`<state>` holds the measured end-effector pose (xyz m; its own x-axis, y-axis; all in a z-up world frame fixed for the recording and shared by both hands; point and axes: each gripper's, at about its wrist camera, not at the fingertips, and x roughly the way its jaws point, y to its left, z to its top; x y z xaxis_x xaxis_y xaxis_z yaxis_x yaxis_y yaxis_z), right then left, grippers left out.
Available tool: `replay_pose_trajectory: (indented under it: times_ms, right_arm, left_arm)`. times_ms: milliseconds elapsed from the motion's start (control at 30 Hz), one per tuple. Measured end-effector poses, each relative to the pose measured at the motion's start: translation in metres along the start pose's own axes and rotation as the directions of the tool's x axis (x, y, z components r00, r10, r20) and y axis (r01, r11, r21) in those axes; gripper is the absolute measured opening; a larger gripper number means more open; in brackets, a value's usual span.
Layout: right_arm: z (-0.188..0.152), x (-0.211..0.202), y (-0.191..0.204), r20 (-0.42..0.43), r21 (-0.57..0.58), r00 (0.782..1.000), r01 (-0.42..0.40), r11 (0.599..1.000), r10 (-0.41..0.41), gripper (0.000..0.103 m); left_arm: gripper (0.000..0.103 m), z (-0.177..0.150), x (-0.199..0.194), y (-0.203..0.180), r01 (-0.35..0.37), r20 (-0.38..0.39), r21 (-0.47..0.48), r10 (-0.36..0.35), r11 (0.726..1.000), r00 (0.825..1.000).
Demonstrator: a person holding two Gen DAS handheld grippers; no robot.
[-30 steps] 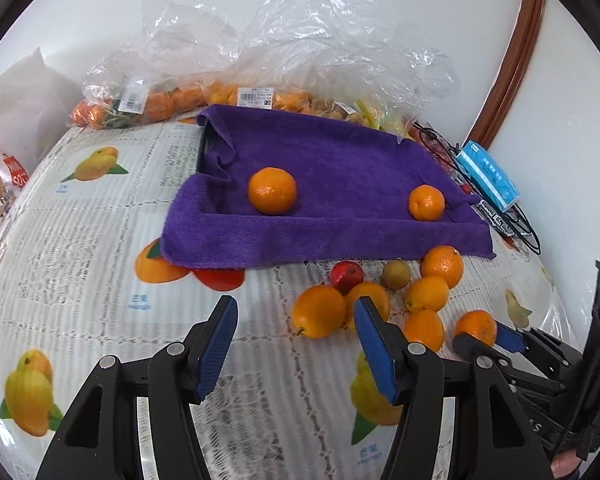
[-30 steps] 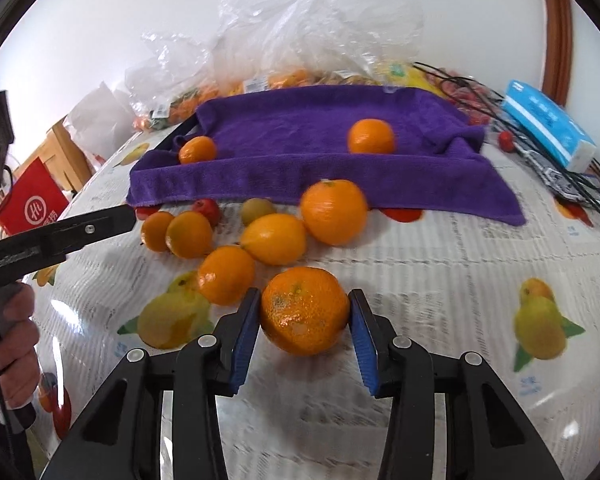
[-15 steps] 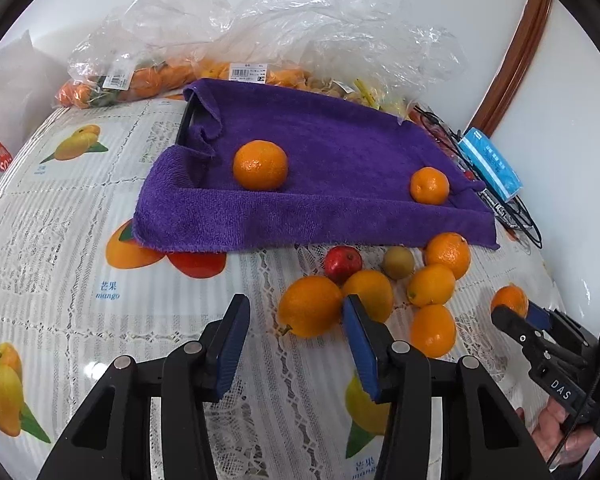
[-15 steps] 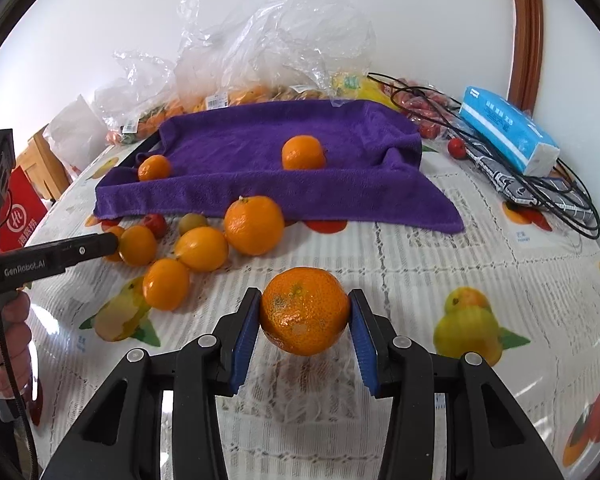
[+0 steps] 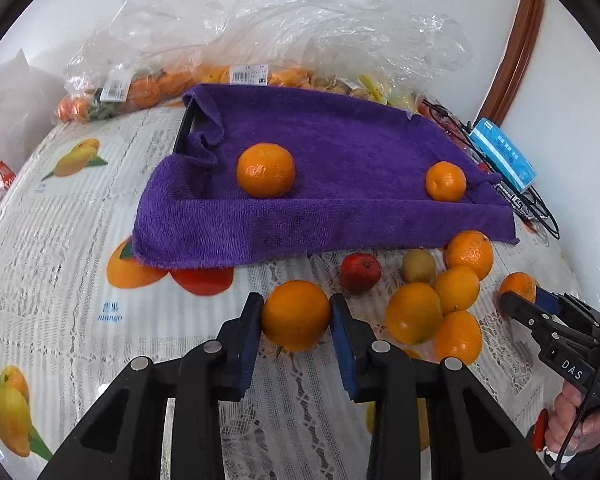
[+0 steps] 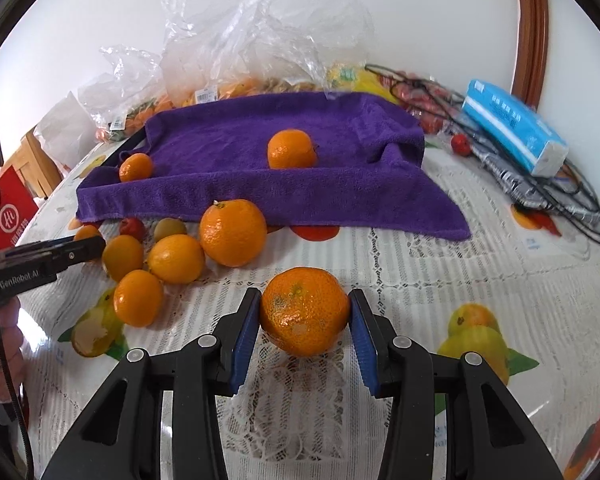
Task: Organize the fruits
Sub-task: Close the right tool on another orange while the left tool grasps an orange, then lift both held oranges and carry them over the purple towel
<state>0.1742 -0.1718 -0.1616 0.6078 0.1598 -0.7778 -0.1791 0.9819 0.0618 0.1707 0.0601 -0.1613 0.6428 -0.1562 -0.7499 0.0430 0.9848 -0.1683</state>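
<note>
A purple towel (image 5: 332,184) is taken as the landmark; it is draped over a dark tray whose edge shows at its far-left corner, and two oranges are already laid on it, a larger orange (image 5: 265,170) near its left half and a smaller orange (image 5: 445,181) near its right end. In front of the towel's near edge, on the lace tablecloth (image 5: 60,240), a loose cluster of fruit (image 5: 440,292) is gathered, among it a small red fruit (image 5: 360,273) and a greenish-brown one (image 5: 419,266).

The left gripper (image 5: 296,320) is seen just in front of the towel's near edge, its jaws closing about a smooth orange (image 5: 296,315), with both blue pads already touching its sides. The right gripper (image 6: 304,318) is held further out from the towel, its jaws closed on a dimpled mandarin (image 6: 304,310), which is gripped across its widest part.

The fruit is judged to be light, round and firm-skinned but soft beneath, so bruising would be risked by a hard squeeze and rolling by a loose one. A hold across the middle, with the pads on opposite sides, is judged best; the smooth orange's waxy skin is likely to be more slippery than the mandarin's pitted peel. A gentle set-down on the towel's pile would be needed, since a round fruit may roll toward its folded edge
</note>
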Motion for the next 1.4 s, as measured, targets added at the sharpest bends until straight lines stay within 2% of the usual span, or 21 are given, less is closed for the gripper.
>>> replay_pose_trajectory:
  times_ms: [200,400,567,800,1267,1400]
  right_arm:
    - [0.000,0.005,-0.007,-0.023,0.047,0.999,-0.036,0.998,0.037,0.045]
    - [-0.001,0.003,-0.010,-0.015,0.067,0.998,-0.060,0.996,0.061,0.045]
    - [-0.002,0.002,-0.016,-0.004,0.099,0.997,-0.078,0.992,0.078,0.044]
    - [-0.001,0.003,-0.017,0.000,0.108,0.997,-0.073,0.992,0.073,0.044]
    - [0.000,0.004,-0.010,-0.013,0.063,1.000,-0.025,0.998,0.026,0.044]
    - [-0.001,0.004,-0.012,-0.009,0.070,0.999,-0.033,0.997,0.034,0.044]
  left_arm:
    - [0.032,0.001,0.001,0.000,0.013,0.007,-0.012,-0.013,1.000,1.000]
    - [0.032,0.001,0.001,0.005,0.044,0.015,-0.044,-0.043,0.998,0.999]
    - [0.031,0.001,0.001,0.005,0.042,0.018,-0.050,-0.041,0.998,0.999]
    - [0.031,0.000,0.001,0.000,0.034,0.012,-0.019,-0.033,0.999,0.999]
    - [0.031,-0.001,-0.001,0.002,0.028,0.018,-0.033,-0.028,0.999,0.999]
    - [0.031,-0.002,-0.003,-0.001,0.046,0.016,-0.017,-0.046,0.999,0.999]
